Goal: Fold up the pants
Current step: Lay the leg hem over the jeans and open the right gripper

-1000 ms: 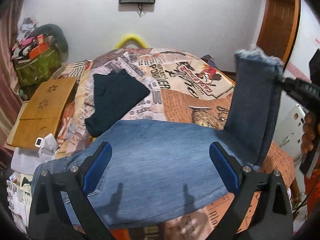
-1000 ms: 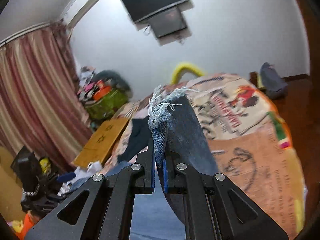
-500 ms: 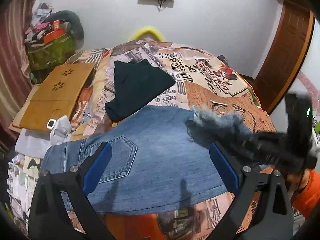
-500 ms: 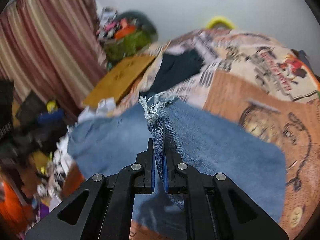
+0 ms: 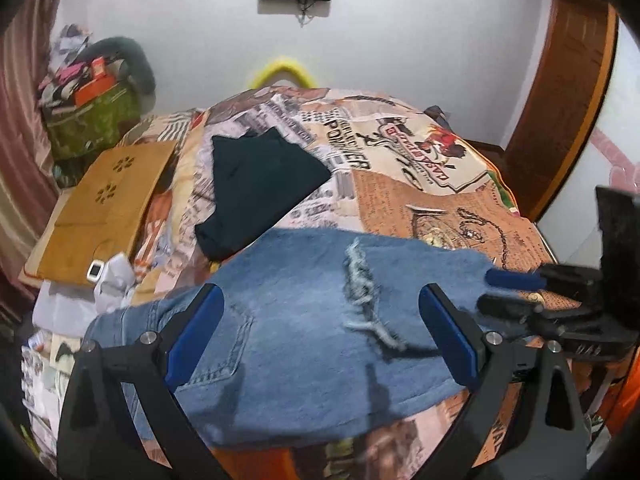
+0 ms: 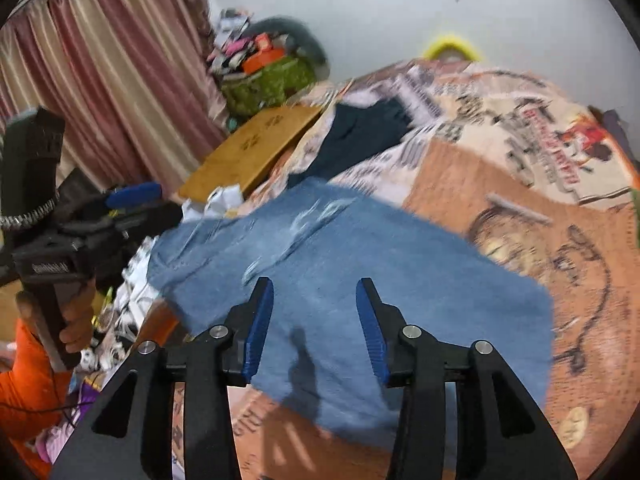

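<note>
From the left wrist: the jeans now lie doubled on the bed, frayed hem dropped mid-garment, so the first fold looks done; the left tongs hover wide open, empty. From the right wrist: the right tongs, clamped on that hem a moment ago, stand parted above the denim, holding nothing.

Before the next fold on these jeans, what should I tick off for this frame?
1. Right gripper has let go of the frayed hem: ok, open and empty.
2. Left gripper free: ok, open, holding nothing.
3. Jeans folded leg over waist half: ok, hem lies near the back pocket.
4. Fold flat: cannot tell, the right wrist view is blurred.
5. Dark garment clear of the jeans: cannot tell, its near corner meets their far edge.
</note>
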The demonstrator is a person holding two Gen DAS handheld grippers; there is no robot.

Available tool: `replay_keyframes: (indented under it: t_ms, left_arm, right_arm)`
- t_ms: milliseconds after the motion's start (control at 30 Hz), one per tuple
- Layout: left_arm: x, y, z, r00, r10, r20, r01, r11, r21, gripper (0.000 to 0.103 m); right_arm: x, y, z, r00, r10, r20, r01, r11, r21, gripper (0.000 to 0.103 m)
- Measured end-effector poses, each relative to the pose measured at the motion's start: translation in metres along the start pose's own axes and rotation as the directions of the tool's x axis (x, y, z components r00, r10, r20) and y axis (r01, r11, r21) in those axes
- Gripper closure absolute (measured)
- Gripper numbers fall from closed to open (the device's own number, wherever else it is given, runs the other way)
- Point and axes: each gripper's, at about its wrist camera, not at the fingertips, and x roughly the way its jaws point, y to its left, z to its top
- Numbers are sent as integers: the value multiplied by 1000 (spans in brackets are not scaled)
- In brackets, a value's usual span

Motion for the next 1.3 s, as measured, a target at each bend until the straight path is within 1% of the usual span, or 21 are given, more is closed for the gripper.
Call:
replay_keyframes:
  t_ms: [100, 200, 300, 367, 467, 600, 667, 700, 767, 800, 833, 867, 900, 933, 967, 1033, 1100, 1167, 1300]
  left_arm:
    - [10, -16, 12, 1000, -27, -5, 27, 999, 24, 4]
    - [26, -31, 26, 997, -68, -28, 68, 997, 26, 4]
    - [46, -45, 38, 996, -83, -45, 84, 996, 37, 4]
    - [57, -52, 44, 994, -85, -62, 88, 995, 49, 4]
    - [84, -63, 49, 988, -97, -123, 104, 993, 55, 4]
    - [113, -69, 45, 975, -95, -199, 108, 993, 57, 4]
    - [129, -71, 40, 966, -94, -242, 111, 992, 58, 4]
    - [136, -72, 37, 959, -91, -267, 111, 992, 59, 4]
    - [150, -72, 28, 947, -69, -313, 95, 993, 69, 4]
    - [157, -72, 22, 942, -40, -333, 71, 994, 83, 4]
    - [159, -72, 18, 941, -17, -338, 53, 994, 97, 4]
    - [162, -71, 12, 942, 9, -337, 33, 992, 118, 4]
    - [164, -69, 6, 939, 19, -342, 27, 991, 131, 4]
    - [166, -67, 0, 935, 16, -354, 33, 991, 132, 4]
    - [166, -63, -6, 933, -2, -361, 47, 992, 117, 4]
    - [162, -58, -11, 937, -24, -349, 62, 993, 97, 4]
    - [157, -57, -13, 939, -16, -343, 58, 992, 112, 3]
    - [149, -57, -19, 946, -1, -324, 44, 991, 126, 3]
    - [139, -54, -24, 951, 8, -308, 31, 992, 121, 3]
  right_arm:
    - [-19, -16, 8, 997, -48, 57, 47, 999, 5, 61]
    - [-31, -33, 15, 992, -91, 90, 90, 996, 17, 61]
    - [-35, -49, 21, 988, -118, 102, 115, 993, 29, 61]
    - [-33, -60, 21, 988, -124, 93, 120, 992, 46, 59]
    - [-21, -77, 19, 991, -124, 58, 120, 990, 71, 53]
    - [5, -95, 10, 994, -108, -22, 110, 990, 91, 53]
    - [24, -103, 3, 993, -90, -79, 98, 989, 112, 53]
    - [31, -106, -1, 991, -78, -107, 91, 988, 125, 53]
    - [46, -115, -11, 983, -23, -181, 54, 985, 165, 47]
    - [53, -118, -17, 976, 5, -218, 36, 982, 186, 46]
    - [57, -118, -23, 970, 17, -241, 30, 981, 191, 45]
    - [55, -117, -29, 974, 14, -225, 27, 983, 180, 44]
    - [52, -117, -32, 977, 7, -214, 30, 985, 169, 41]
    - [49, -116, -34, 976, 0, -220, 36, 987, 157, 36]
    - [46, -115, -36, 974, -1, -227, 36, 988, 150, 35]
    - [40, -116, -42, 974, 2, -228, 34, 987, 155, 33]
    - [34, -115, -50, 975, -1, -221, 37, 987, 156, 33]
    - [29, -114, -56, 977, -15, -215, 48, 988, 147, 33]
    - [24, -110, -66, 979, -37, -202, 70, 985, 156, 32]
